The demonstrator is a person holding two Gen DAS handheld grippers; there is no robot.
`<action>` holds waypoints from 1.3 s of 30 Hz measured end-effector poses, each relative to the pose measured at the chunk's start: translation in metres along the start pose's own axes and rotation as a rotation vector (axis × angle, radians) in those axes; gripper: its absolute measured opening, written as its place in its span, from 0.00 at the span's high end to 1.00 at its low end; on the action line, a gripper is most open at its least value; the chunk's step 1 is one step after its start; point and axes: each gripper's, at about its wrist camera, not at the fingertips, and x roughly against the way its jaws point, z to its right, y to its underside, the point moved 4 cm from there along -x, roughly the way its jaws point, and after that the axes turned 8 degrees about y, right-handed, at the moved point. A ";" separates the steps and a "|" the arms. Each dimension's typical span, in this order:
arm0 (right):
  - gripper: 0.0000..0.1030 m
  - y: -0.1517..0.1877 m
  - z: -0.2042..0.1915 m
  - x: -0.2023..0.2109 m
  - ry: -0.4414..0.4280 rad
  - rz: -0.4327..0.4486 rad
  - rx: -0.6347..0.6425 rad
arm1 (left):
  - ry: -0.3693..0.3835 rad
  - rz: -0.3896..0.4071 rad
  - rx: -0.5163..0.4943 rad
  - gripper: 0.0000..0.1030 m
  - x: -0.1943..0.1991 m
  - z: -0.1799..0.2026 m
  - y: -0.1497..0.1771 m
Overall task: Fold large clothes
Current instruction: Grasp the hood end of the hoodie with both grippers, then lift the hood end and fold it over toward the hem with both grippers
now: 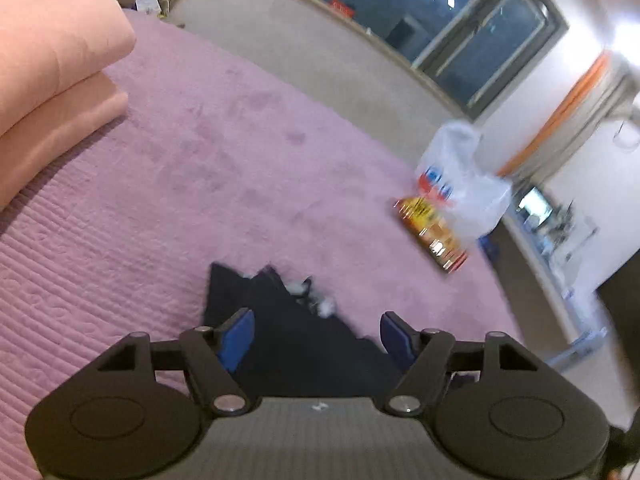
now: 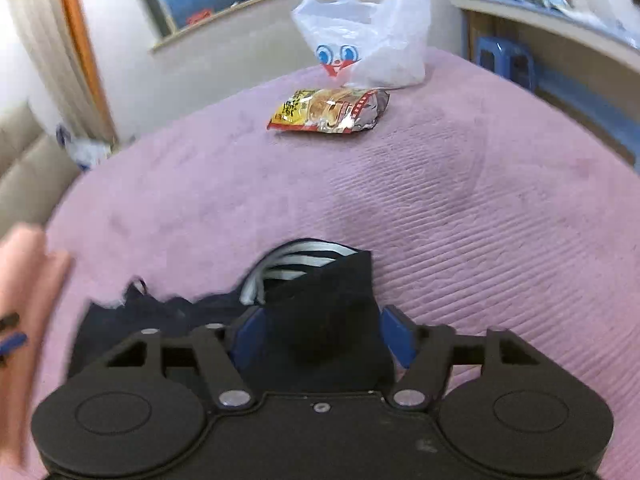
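Observation:
A dark navy garment [image 1: 288, 336] lies bunched on the purple bedspread [image 1: 200, 168]. In the left wrist view my left gripper [image 1: 318, 338] is open, its blue pads on either side of the dark cloth. In the right wrist view my right gripper [image 2: 320, 336] is open too, with a raised fold of the same garment [image 2: 324, 312] between its pads; white stripes [image 2: 288, 264] show at the fold's top. The rest of the garment spreads to the left [image 2: 132, 320]. The left gripper's blue tip shows at the far left edge [image 2: 12, 342].
A folded pink blanket [image 1: 52, 80] sits at the left of the bed. A snack packet [image 2: 328, 112] and a white plastic bag [image 2: 364, 40] lie at the far side. A blue stool [image 2: 504, 60] and a desk [image 2: 560, 20] stand beyond the bed's edge.

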 end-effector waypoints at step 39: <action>0.94 -0.046 -0.062 -0.009 0.061 0.332 0.351 | -0.143 0.193 -0.277 0.94 -0.035 0.017 -0.044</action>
